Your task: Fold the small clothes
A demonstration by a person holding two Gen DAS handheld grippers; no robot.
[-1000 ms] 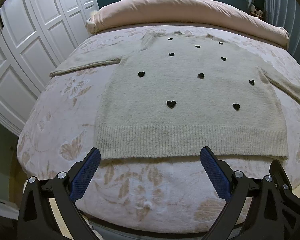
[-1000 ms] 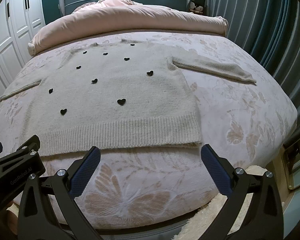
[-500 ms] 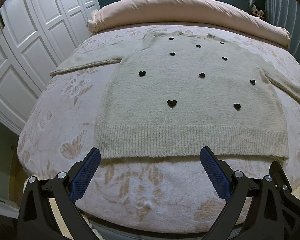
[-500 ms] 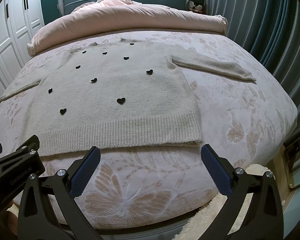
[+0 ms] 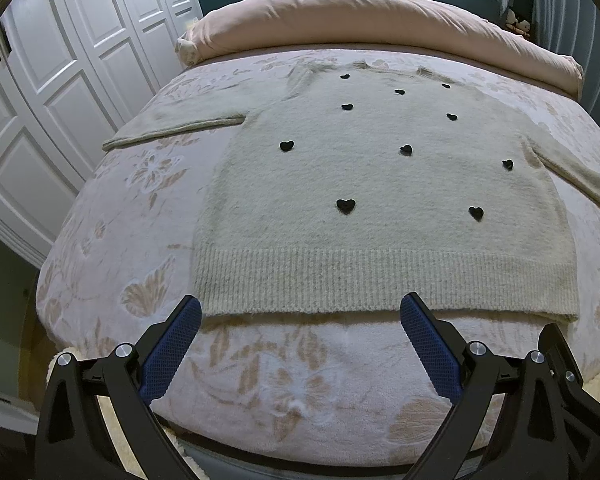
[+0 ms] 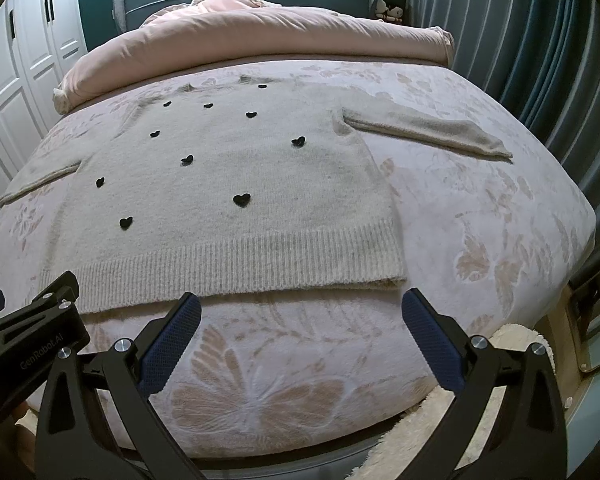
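Left wrist: left gripper (image 5: 300, 322) released, jaws wide, empty, hovering just short of ribbed hem. Cream sweater (image 5: 380, 200) with black hearts lies flat on floral bed cover (image 5: 112, 216), sleeves spread. Right wrist: right gripper (image 6: 300, 320) released, empty, near hem's right corner. Sweater (image 6: 228, 208) flat, pink duvet (image 6: 260, 36) behind.
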